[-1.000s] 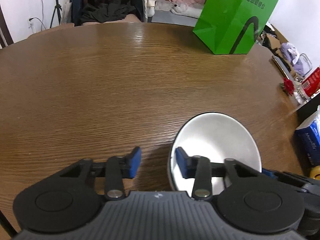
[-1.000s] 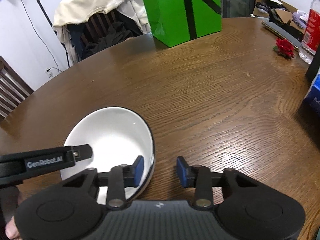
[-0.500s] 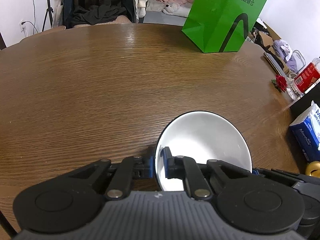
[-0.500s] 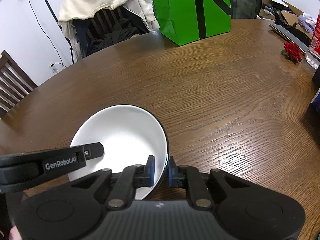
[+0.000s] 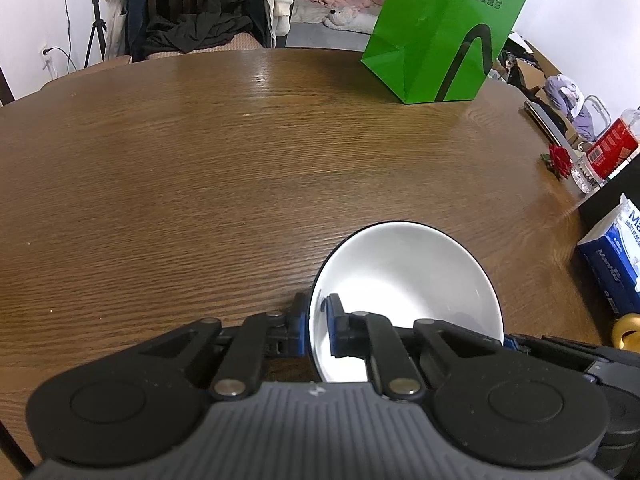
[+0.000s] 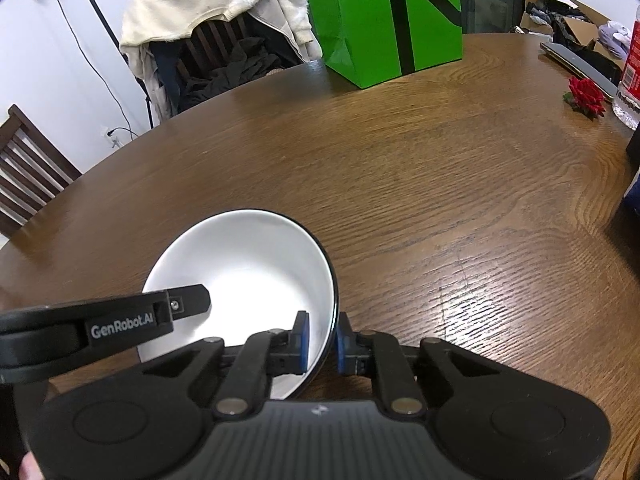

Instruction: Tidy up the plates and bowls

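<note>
A white bowl (image 5: 404,280) with a thin black rim sits over the round wooden table (image 5: 200,184), near its front edge. My left gripper (image 5: 316,326) is shut on the bowl's left rim, one blue pad outside the wall and one inside. In the right wrist view the same bowl (image 6: 248,268) shows, and my right gripper (image 6: 322,342) is shut on its right rim in the same way. The left gripper's black finger (image 6: 176,306) reaches across the bowl's near left side there. The bowl's underside is hidden.
A green paper bag (image 5: 448,32) stands at the table's far side. At the right edge lie a red rose (image 5: 558,160), a bottle with a red label (image 5: 608,152), a blue tissue pack (image 5: 616,256) and a yellow object (image 5: 628,332). Chairs draped with clothes (image 6: 216,40) stand behind.
Both grippers were open beside the bowl's rim a second ago. Each has closed onto the rim, and the view has drawn back and tipped a little.
</note>
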A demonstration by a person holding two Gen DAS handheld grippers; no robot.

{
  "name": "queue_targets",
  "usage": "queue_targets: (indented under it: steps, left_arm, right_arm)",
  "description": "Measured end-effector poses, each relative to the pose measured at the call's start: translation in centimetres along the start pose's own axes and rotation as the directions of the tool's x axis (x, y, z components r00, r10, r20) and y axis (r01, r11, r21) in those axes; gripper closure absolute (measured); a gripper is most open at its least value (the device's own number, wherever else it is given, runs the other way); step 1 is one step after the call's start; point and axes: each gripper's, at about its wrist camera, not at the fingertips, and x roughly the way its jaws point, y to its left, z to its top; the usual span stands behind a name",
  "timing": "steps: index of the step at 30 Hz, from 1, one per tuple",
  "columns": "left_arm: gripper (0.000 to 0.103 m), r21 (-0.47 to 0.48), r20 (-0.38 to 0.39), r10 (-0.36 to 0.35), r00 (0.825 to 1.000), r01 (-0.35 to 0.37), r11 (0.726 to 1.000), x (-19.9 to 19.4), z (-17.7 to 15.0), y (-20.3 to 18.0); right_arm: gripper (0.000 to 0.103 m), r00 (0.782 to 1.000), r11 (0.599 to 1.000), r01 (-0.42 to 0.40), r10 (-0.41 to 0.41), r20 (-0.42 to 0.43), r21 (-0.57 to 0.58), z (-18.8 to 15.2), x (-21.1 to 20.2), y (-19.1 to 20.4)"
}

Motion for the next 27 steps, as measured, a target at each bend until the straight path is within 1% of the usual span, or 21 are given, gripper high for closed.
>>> queue_targets:
  steps: [11, 27]
  left_arm:
    - [0.092, 0.007, 0.024, 0.002, 1.0, -0.002, 1.0, -2.3, -0.6, -0.1]
    - [0.092, 0.0, 0.059, 0.013, 0.998, -0.013, 1.0, -6.3, -2.2, 0.4]
  right_arm:
    - [0.091, 1.0, 1.0, -0.014, 0.014, 0.016, -0.005, -0.4, -1.3, 0.2]
    - [0.091, 0.999, 0.999, -0.036, 0.037, 0.036, -0.026, -1.8, -4.8, 1.6]
